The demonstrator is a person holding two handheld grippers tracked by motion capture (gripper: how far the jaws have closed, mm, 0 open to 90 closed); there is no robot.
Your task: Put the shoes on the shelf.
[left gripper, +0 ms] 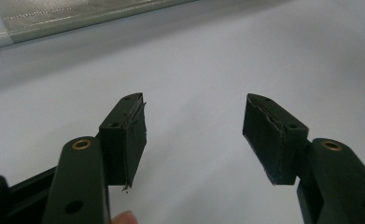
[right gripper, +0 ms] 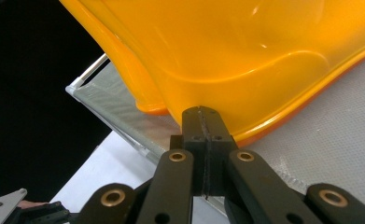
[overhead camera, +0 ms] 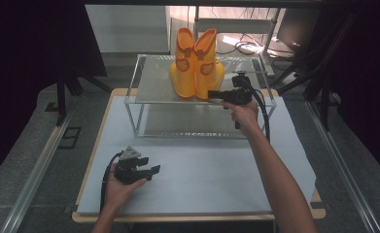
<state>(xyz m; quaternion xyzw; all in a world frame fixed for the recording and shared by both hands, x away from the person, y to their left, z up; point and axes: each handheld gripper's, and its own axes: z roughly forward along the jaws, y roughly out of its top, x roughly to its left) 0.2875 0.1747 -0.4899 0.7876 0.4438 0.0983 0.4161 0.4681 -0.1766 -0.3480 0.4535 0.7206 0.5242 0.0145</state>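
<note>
Yellow boots (overhead camera: 197, 63) on shelf | right claw (overhead camera: 212, 93) pressed together at boot, arm outstretched | left claw (overhead camera: 153, 171) apart, low over table

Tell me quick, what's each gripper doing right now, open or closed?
Left gripper: open, holding nothing, low over the table.
Right gripper: jaws shut together, tips against the right yellow boot on the shelf; holding nothing.

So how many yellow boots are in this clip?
2. Both stand side by side on the clear rack: the left boot and the right boot, with the closed right gripper at its base.
</note>
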